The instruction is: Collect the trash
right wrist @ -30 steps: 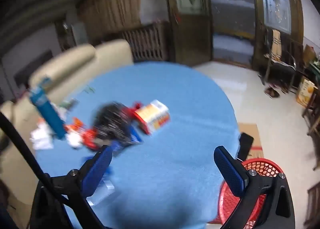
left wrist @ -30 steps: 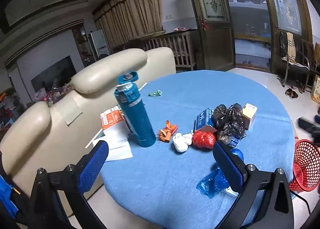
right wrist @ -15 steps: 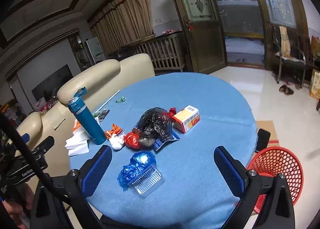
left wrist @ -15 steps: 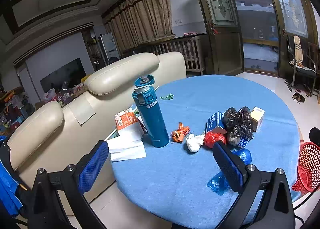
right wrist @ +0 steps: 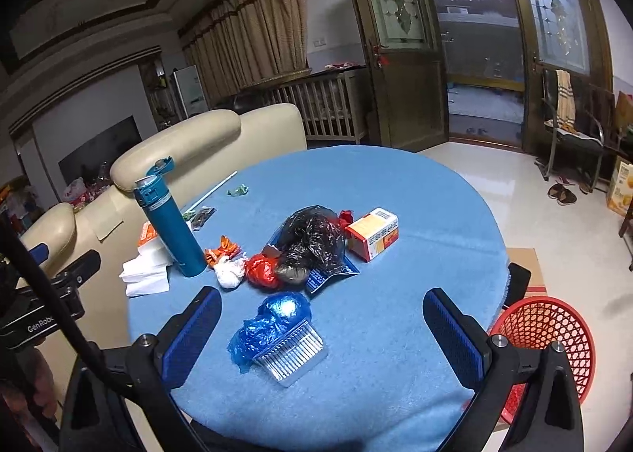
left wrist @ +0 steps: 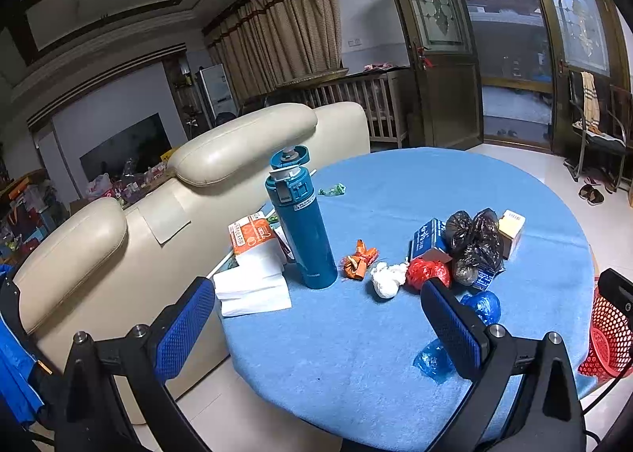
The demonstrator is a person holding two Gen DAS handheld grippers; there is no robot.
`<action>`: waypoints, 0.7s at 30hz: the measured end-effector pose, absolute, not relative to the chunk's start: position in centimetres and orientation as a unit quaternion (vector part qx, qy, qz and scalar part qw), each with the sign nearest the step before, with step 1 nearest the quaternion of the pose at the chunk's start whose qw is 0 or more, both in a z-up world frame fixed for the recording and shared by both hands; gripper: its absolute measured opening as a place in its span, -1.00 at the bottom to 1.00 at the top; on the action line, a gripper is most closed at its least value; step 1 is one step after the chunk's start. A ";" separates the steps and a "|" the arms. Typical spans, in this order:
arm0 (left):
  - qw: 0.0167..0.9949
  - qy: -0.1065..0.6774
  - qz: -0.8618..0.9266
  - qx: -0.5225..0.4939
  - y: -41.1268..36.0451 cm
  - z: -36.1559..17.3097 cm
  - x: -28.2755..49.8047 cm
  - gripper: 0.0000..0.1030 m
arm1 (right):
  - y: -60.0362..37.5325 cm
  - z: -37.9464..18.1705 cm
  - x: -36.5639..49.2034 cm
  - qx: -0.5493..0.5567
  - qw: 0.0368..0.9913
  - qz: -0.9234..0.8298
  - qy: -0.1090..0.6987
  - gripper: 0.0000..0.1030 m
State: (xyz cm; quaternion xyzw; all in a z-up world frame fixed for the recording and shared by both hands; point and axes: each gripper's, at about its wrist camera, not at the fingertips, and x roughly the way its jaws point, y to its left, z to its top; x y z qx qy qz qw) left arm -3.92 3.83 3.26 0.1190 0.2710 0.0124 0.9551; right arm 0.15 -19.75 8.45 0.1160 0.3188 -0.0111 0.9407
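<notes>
Trash lies in a cluster on the round blue table (right wrist: 415, 195): a black bag (right wrist: 312, 242), a red wad (right wrist: 261, 272), a white wad (right wrist: 229, 274), an orange wrapper (right wrist: 221, 246), an orange-and-white box (right wrist: 374, 232), and a blue bag with a clear plastic tray (right wrist: 277, 329). A small green wrapper (right wrist: 237, 190) lies farther back. The red mesh basket (right wrist: 546, 337) stands on the floor at the table's right. My right gripper (right wrist: 320, 329) is open above the near edge, the blue bag between its fingers' line. My left gripper (left wrist: 316, 317) is open and empty, back from the table's near-left edge.
A tall teal flask (left wrist: 302, 222) stands upright by the trash, beside tissue packs (left wrist: 253, 274). A cream sofa (left wrist: 158, 195) backs against the table's left side. A chair (right wrist: 573, 127) and slippers (right wrist: 561, 191) sit by the glass doors, with bare tiled floor around them.
Both grippers have pulled back and risen, so more of the table and room shows. The right view swung from a blur to a steady look at the trash. Nothing was grasped.
</notes>
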 end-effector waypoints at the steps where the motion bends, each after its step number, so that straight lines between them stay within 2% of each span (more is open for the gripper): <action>1: 0.955 0.271 0.012 0.119 3.8 3.2 -3.9 1.00 | -19.8 8.4 0.1 0.116 0.941 -0.011 0.318 1.00; 21: 0.952 0.278 0.006 0.127 3.4 2.6 -4.1 1.00 | -19.7 7.5 0.3 0.111 0.939 -0.016 0.325 1.00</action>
